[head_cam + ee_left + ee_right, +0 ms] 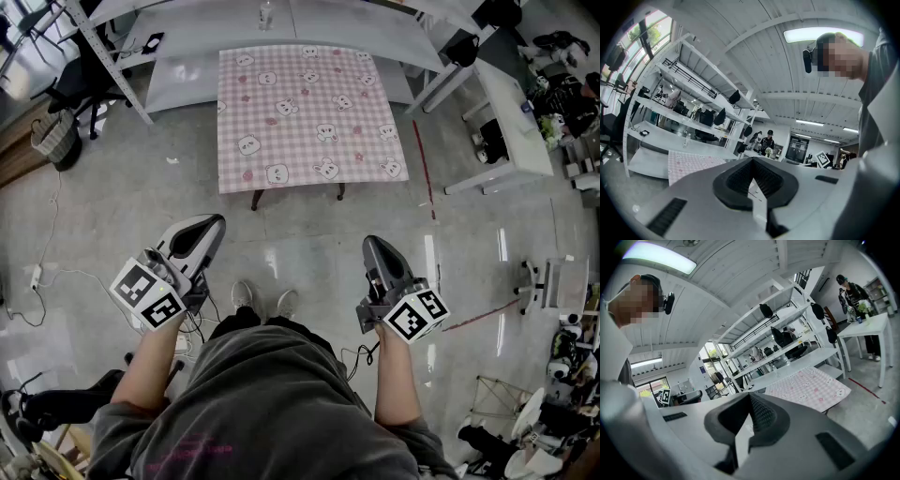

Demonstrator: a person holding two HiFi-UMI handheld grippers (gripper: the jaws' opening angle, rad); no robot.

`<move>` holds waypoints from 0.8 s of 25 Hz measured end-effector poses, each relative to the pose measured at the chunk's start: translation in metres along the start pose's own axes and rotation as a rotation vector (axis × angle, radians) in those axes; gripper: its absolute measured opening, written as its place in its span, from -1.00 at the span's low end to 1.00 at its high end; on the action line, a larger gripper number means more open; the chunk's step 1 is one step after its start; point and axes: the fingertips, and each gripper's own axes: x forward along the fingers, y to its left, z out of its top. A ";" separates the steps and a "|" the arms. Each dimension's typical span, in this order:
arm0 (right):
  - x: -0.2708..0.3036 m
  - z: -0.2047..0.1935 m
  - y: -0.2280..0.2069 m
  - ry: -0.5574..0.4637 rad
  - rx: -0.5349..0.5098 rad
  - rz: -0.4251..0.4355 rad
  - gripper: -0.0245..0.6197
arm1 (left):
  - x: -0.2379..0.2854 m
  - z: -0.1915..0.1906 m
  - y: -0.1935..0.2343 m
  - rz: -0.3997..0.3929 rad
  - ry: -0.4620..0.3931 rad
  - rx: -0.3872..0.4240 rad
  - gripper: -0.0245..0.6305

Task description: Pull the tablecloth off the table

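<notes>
standing well back from the table [255, 199]; pink checked tablecloth [309, 112] lies spread flat over its top, so the whole pull-off is left. left gripper [214, 225] and right gripper [372, 246]: jaws pressed together, nothing between them.

The tablecloth [309, 112] is pink and white checked, with small white bear faces printed all over it. It lies spread flat and smooth on the counter [255, 199], at 12 o'clock from the person, and it covers the whole top. Of the counter, only two dark legs [340, 192] show, under the cloth's edge on the 6 o'clock side.
</notes>
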 end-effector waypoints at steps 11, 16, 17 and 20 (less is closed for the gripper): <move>-0.022 -0.005 -0.017 0.026 -0.003 0.033 -0.94 | 0.009 -0.021 -0.030 0.018 -0.001 -0.011 -0.93; -0.031 0.002 -0.024 0.008 0.003 0.036 -0.94 | 0.015 -0.028 -0.043 0.024 0.012 -0.014 -0.93; -0.033 0.003 -0.025 0.004 0.007 0.039 -0.94 | 0.017 -0.028 -0.045 0.024 0.012 -0.011 -0.93; -0.039 0.004 -0.030 -0.009 0.034 0.050 -0.94 | 0.019 -0.028 -0.053 0.026 0.012 0.001 -0.93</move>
